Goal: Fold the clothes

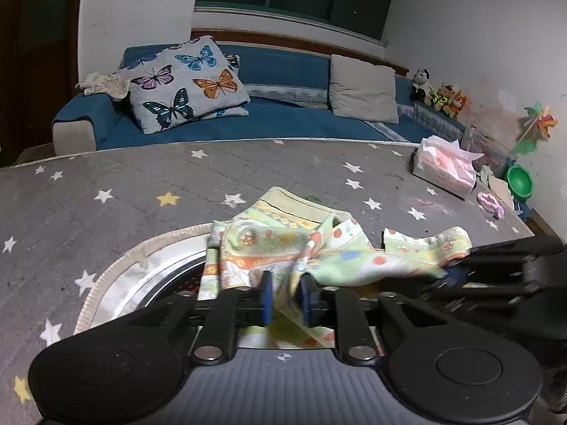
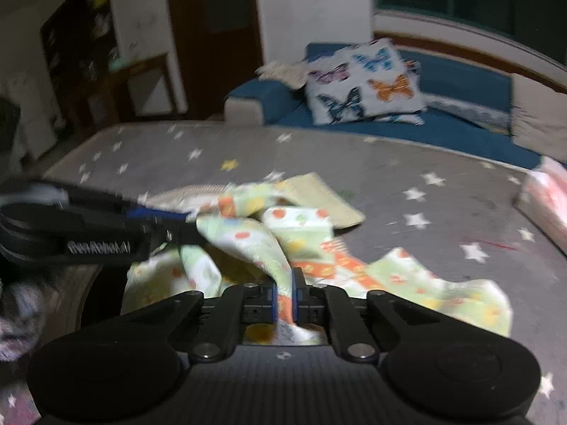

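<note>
In the left wrist view, the left gripper (image 1: 286, 295) sits low in the centre of the frame, pointing forward over the desk (image 1: 141, 184), which is covered in a grey cloth with stars. Its jaws stand narrow, with a fold of the garment (image 1: 283, 248) pinched between the blue pads. The garment, one pale green piece with orange and yellow prints, lies bunched in the middle of the frame, partly over a round metal basin (image 1: 141, 276). The right gripper (image 1: 450, 272) reaches in from the right edge, level and sideways, its tip at the garment's right end. One tissue pack (image 1: 443, 166) lies at the right; behind the desk a blue sofa (image 1: 283, 120) carries one butterfly pillow (image 1: 187, 81) and one plain grey cushion (image 1: 363, 88).

In the right wrist view, which is blurred, the right gripper (image 2: 285, 297) sits at the lower centre, jaws narrow and clamped on a strip of the garment (image 2: 269, 244). The garment spreads across the middle of the frame on the desk (image 2: 407, 177). The left gripper (image 2: 187, 221) comes in from the left edge, its tip at the cloth's upper left part. The butterfly pillow (image 2: 365, 81) shows at the upper right on the sofa (image 2: 460, 127).
</note>
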The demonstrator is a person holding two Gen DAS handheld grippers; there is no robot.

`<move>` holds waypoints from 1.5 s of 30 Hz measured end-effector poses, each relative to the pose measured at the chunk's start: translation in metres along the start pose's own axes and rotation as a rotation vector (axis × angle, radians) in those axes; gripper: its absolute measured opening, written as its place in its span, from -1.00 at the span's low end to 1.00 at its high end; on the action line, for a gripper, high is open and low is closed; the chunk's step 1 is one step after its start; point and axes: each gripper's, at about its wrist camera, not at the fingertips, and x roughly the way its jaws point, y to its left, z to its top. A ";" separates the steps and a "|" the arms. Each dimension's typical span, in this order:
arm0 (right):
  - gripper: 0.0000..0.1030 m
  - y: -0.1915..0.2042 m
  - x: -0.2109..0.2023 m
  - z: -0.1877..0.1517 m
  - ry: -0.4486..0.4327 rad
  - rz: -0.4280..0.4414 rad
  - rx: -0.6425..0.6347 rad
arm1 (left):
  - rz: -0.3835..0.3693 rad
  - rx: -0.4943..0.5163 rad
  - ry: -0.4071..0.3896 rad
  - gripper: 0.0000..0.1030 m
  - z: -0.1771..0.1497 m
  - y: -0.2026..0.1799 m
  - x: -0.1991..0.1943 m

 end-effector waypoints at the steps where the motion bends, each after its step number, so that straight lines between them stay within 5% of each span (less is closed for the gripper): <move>1: -0.90 -0.005 -0.007 -0.001 -0.013 -0.009 0.017 | 0.001 0.010 0.000 -0.43 0.000 -0.002 0.002; 7: -0.91 -0.033 -0.035 -0.007 -0.051 -0.061 0.101 | -0.001 0.065 0.024 -0.37 0.001 -0.014 0.018; 10: -0.91 -0.044 -0.045 -0.011 -0.064 -0.080 0.135 | 0.011 0.073 0.048 -0.83 0.000 -0.015 0.028; 13: -0.91 -0.054 -0.058 -0.015 -0.087 -0.098 0.171 | 0.030 0.024 0.044 -0.91 -0.001 -0.006 0.023; 25: -0.90 -0.071 -0.152 -0.067 -0.218 -0.151 0.320 | 0.135 -0.162 -0.150 -0.94 -0.031 0.062 -0.122; 34: -0.77 -0.070 -0.211 -0.142 -0.240 -0.164 0.454 | 0.222 -0.214 -0.074 -0.93 -0.125 0.085 -0.199; 39: -0.68 -0.078 -0.229 -0.192 -0.158 -0.251 0.538 | 0.290 -0.254 0.009 -0.81 -0.165 0.098 -0.213; 43: -0.50 -0.084 -0.242 -0.205 -0.144 -0.314 0.555 | 0.335 -0.234 -0.005 -0.13 -0.173 0.096 -0.227; 45: -0.24 -0.079 -0.244 -0.201 -0.149 -0.313 0.525 | 0.344 -0.195 -0.028 -0.04 -0.171 0.089 -0.230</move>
